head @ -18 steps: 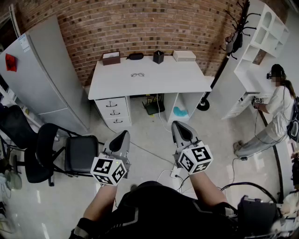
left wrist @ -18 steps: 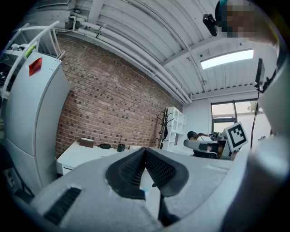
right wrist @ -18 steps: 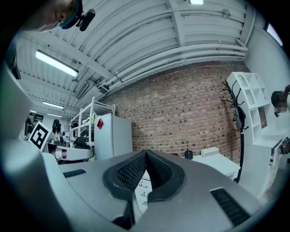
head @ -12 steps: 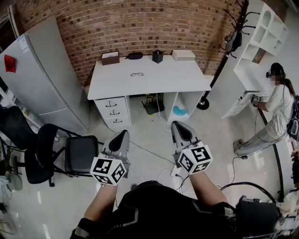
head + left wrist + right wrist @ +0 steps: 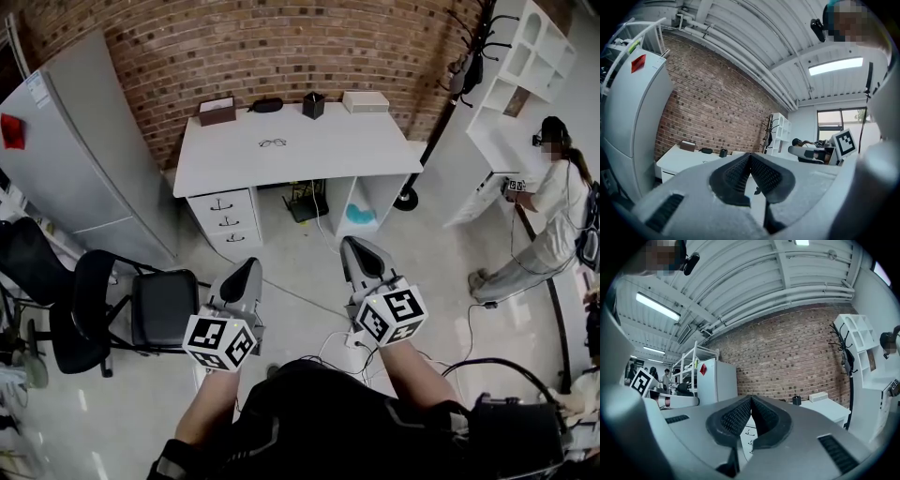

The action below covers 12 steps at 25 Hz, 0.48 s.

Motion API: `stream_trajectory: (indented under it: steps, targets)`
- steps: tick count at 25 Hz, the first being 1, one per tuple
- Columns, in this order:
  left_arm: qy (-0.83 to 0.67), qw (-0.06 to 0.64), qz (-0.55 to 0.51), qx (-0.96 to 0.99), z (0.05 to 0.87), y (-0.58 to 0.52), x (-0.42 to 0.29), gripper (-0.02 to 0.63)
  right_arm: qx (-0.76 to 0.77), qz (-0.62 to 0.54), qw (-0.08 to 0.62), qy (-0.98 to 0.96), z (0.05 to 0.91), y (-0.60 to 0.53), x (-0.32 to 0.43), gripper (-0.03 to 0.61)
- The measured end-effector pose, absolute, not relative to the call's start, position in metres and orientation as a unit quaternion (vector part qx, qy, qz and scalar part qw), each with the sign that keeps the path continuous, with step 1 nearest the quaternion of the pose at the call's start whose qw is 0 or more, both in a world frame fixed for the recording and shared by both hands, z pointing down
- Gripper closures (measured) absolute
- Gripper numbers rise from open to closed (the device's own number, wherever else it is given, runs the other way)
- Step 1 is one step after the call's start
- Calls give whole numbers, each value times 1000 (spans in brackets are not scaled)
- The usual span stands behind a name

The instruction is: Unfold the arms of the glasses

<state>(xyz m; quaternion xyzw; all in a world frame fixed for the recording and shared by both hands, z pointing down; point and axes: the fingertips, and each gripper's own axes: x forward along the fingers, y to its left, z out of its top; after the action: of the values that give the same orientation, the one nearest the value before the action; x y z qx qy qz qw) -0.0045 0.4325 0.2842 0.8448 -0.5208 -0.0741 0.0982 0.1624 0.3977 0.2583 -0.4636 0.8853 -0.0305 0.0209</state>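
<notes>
A pair of dark-rimmed glasses (image 5: 273,142) lies on the white desk (image 5: 300,155) against the brick wall, far ahead of me. My left gripper (image 5: 246,274) is held level over the floor, well short of the desk, shut with nothing between its tips. My right gripper (image 5: 357,251) is beside it, also level, shut and empty. In the left gripper view the jaw tips (image 5: 750,155) meet, with the desk (image 5: 682,158) small in the distance. In the right gripper view the tips (image 5: 751,398) also touch, and the desk (image 5: 829,409) shows at the right.
On the desk's back edge stand a brown box (image 5: 217,111), a dark case (image 5: 267,104), a black cup (image 5: 313,105) and a white box (image 5: 365,101). A grey fridge (image 5: 75,159) and a black chair (image 5: 127,309) are at left. A person (image 5: 548,220) stands by white shelves (image 5: 525,84) at right. Cables (image 5: 309,309) run on the floor.
The desk and wall have slid slightly up in the head view as my view shifted. Both grippers stay shut and in the same place relative to me.
</notes>
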Motion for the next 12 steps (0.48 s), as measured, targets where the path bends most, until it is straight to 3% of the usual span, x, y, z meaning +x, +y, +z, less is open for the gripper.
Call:
stream_trajectory:
  steps: [12]
  targets:
    - [-494,101,-72,861,299,427,-46,607,-474,-31,23,880,260,395,109,569]
